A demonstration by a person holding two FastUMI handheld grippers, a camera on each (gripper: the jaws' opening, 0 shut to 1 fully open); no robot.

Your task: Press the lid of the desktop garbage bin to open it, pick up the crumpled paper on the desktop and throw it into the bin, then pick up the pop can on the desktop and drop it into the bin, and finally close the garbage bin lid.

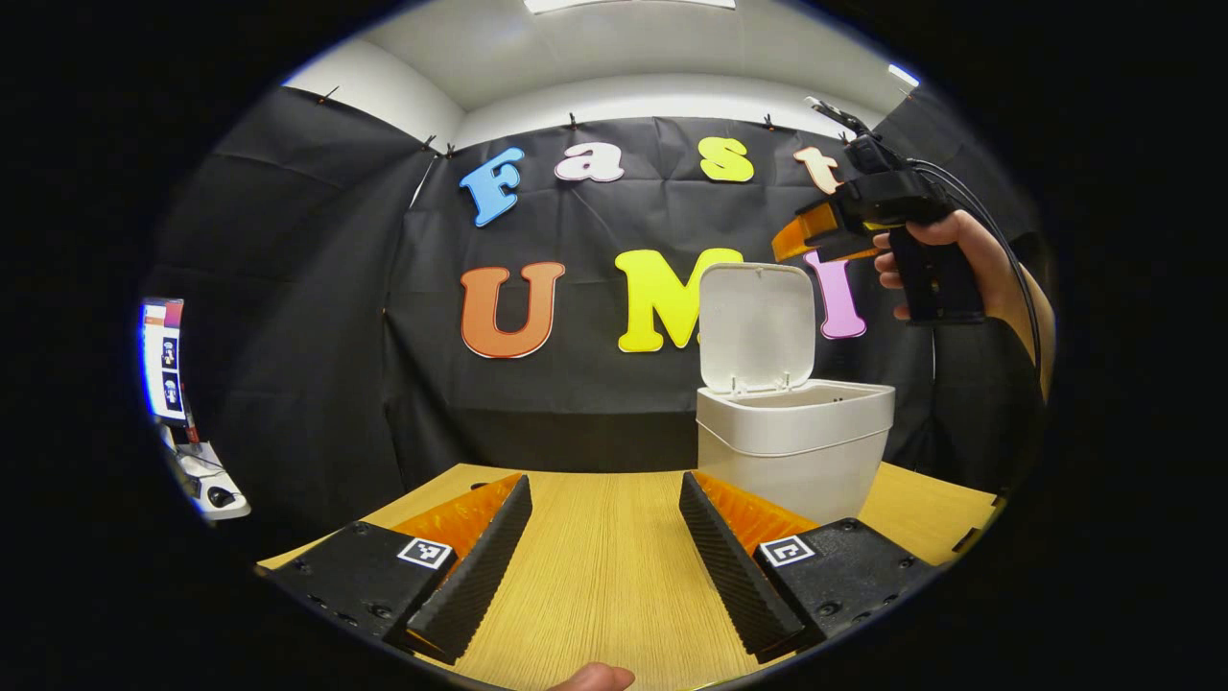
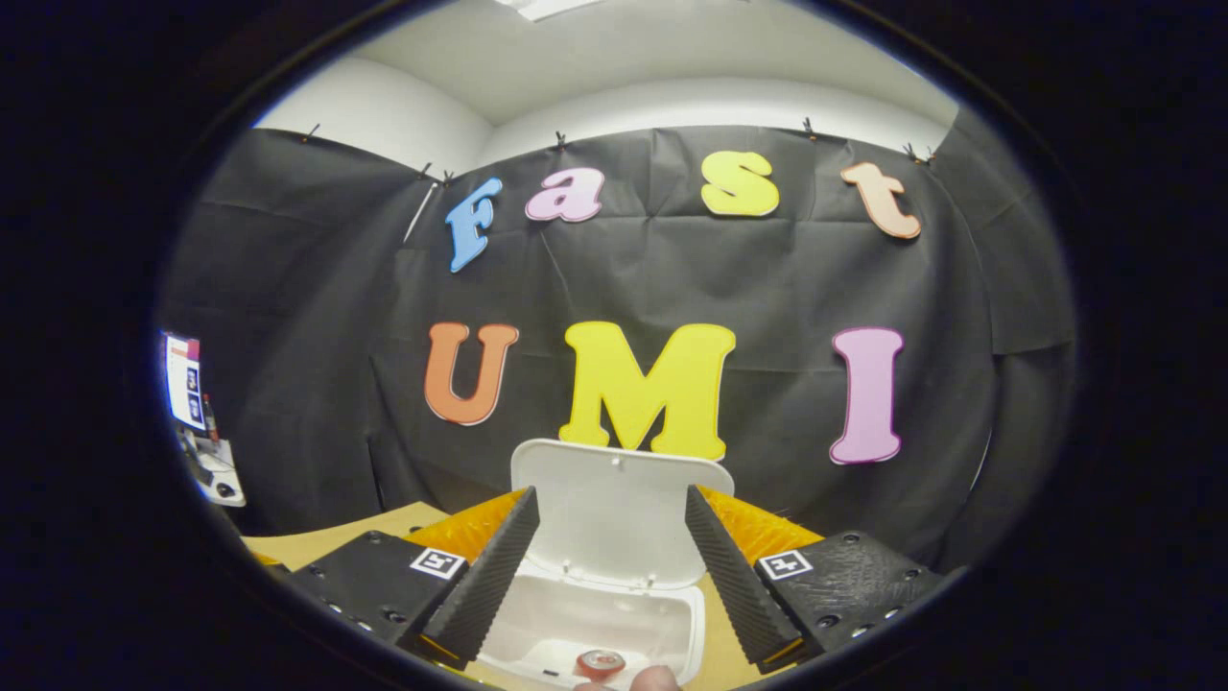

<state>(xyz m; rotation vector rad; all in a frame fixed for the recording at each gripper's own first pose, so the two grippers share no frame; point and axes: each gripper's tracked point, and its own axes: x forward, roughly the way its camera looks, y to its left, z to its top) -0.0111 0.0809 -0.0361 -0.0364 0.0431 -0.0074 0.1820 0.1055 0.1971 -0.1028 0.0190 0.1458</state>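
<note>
The right gripper (image 2: 612,566), released and empty, hovers directly above the bin (image 2: 585,624); its upright lid (image 2: 619,509) stands just beyond.

We see a white garbage bin (image 1: 794,443) with its lid (image 1: 756,326) equally white, on a pale wood-grain desktop (image 1: 604,566). Inside the bin, in the right gripper view, a pop can (image 2: 601,663) shows red with a silvery top. A hand (image 1: 959,259) grips a black handle trailing black cables.
</note>
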